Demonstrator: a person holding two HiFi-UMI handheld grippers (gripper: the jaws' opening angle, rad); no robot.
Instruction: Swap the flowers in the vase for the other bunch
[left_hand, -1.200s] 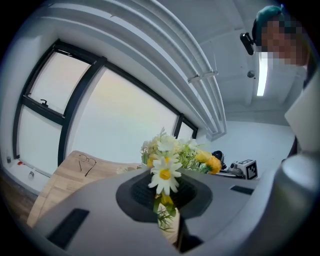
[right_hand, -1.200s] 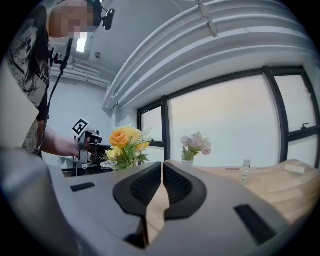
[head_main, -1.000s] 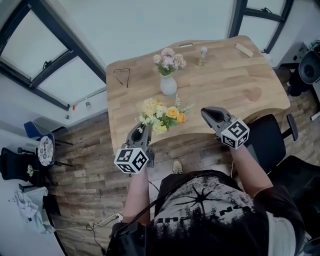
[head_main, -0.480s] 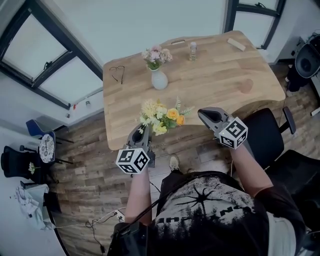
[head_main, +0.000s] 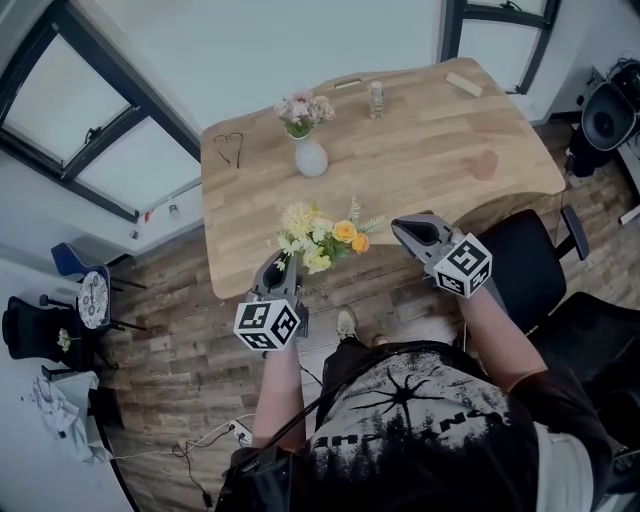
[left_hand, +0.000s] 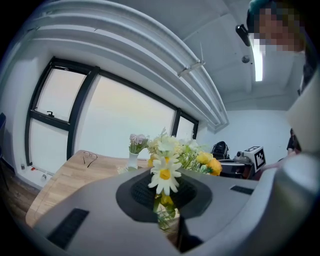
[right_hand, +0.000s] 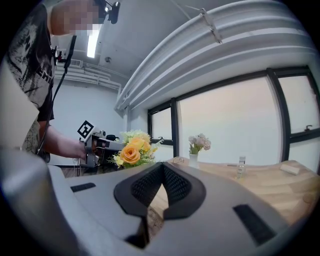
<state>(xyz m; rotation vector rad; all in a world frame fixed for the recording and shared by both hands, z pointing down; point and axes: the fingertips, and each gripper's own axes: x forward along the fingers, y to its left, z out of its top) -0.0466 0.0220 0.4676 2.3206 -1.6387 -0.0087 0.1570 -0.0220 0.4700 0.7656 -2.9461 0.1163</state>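
Head view: L hand-held gripper (head_main: 281, 265) grips yellow bunch (head_main: 320, 232); R hand-held gripper (head_main: 402, 224) clenched, empty. Best open R, pull pink flowers (head_main: 298, 108) straight up w/o tipping vase (head_main: 310, 158).

A wooden counter (head_main: 440, 150) with a wavy edge stands under a dark-framed window (head_main: 90, 110). On it lie a heart-shaped wire (head_main: 228, 148) near the left end, a small clear bottle (head_main: 376, 98) at the far edge and a pale wooden block (head_main: 463, 84) near the far right corner. A black office chair (head_main: 525, 270) sits at the counter's right on the plank floor (head_main: 180, 340). A white cloth (head_main: 60, 405) lies crumpled far left.
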